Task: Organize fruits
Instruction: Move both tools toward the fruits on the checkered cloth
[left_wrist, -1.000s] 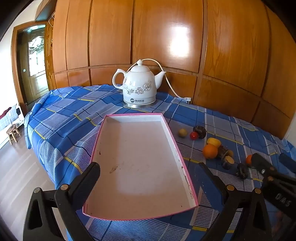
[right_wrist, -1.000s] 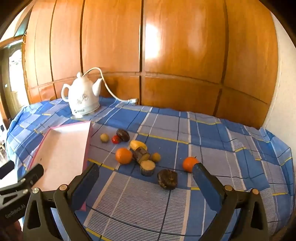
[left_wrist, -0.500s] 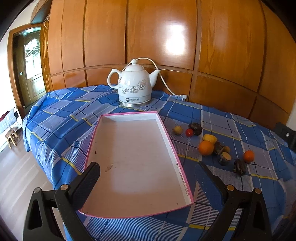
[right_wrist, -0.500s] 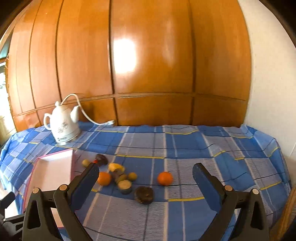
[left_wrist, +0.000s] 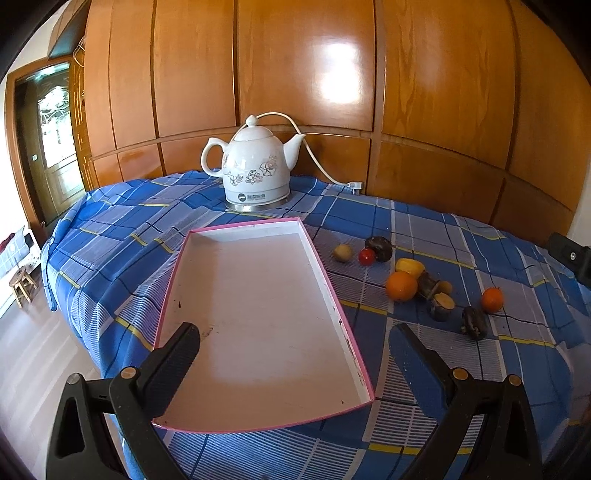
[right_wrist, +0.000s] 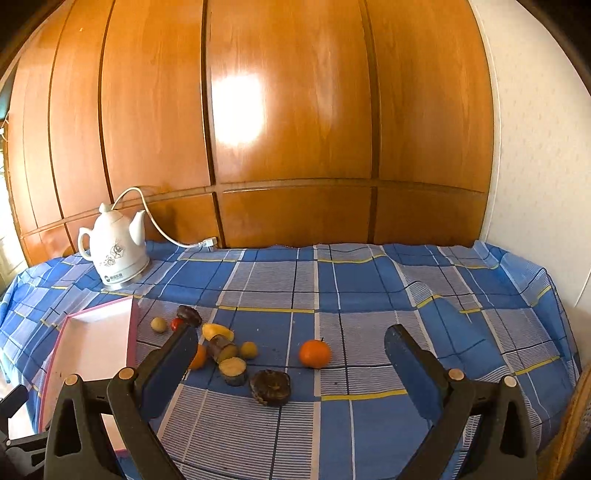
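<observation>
With both the left gripper (left_wrist: 293, 349) and right gripper (right_wrist: 290, 354) spread wide and empty, the small round orange tangerine (right_wrist: 314, 353) sitting ahead between the right fingers looks light, firm and roll-prone, best pinched across its middle.

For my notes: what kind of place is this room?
Probably a room in a home: a table under a blue checked cloth, a white electric kettle against wooden wall panels, and a doorway.
</observation>
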